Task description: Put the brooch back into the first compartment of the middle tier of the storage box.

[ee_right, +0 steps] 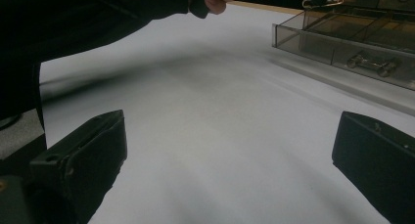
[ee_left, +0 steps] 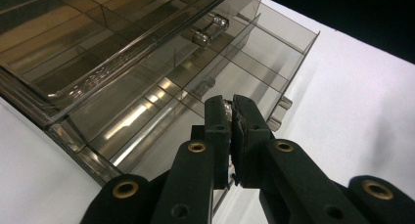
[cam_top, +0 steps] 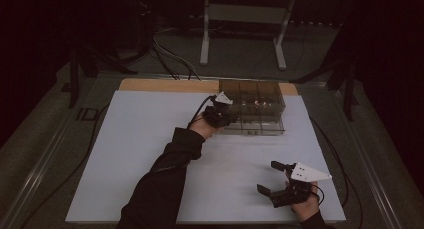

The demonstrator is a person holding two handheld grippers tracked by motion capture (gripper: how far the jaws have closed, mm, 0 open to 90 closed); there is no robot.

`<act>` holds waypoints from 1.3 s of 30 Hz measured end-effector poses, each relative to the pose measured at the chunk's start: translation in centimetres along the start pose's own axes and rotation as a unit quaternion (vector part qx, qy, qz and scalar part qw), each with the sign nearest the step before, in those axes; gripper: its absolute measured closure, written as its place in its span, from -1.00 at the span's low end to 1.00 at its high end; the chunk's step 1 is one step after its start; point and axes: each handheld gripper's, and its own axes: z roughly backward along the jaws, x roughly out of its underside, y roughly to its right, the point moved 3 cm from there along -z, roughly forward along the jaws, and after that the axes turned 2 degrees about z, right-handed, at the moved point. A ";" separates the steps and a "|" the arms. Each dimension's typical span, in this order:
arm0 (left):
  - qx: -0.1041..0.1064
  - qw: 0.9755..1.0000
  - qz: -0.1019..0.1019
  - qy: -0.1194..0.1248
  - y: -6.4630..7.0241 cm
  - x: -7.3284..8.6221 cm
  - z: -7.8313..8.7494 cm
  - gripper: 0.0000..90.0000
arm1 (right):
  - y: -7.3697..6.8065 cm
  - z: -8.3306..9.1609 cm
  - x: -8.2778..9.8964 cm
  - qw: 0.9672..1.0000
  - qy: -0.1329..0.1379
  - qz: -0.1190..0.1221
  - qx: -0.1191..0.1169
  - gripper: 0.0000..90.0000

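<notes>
I've got the left gripper [ee_left: 232,117] clamped shut at the open drawer [ee_left: 195,94] of the smoky plastic organizer [cam_top: 252,106], far side of the white mat [cam_top: 140,154]. Right gripper [cam_top: 272,178] sits wide open near me, nothing in it.

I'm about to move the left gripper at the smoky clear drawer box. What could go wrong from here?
1. The left gripper is shut over the pulled-out drawer of the smoky transparent plastic drawer box; its jaws may knock a thin divider.
2. The box looks light and nothing braces it: the open right gripper sits apart, so it could slide on the white table sheet.
</notes>
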 end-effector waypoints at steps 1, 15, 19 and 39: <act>-0.002 1.000 0.000 0.001 0.0 0.0 -0.1 0.93 | 0.0 0.0 0.0 1.000 0.000 0.000 0.000 -1.00; -0.012 0.999 0.030 0.017 -0.4 0.0 -0.6 0.84 | 0.0 0.0 0.0 1.000 -0.001 0.000 -0.003 -1.00; 0.000 0.999 0.042 0.016 -0.3 -0.1 -0.3 0.59 | 0.0 0.0 0.0 1.000 -0.001 -0.002 -0.004 -1.00; -0.013 0.998 0.044 0.034 0.8 0.2 3.1 -0.47 | -0.1 -0.1 0.0 1.000 -0.003 0.001 -0.004 -1.00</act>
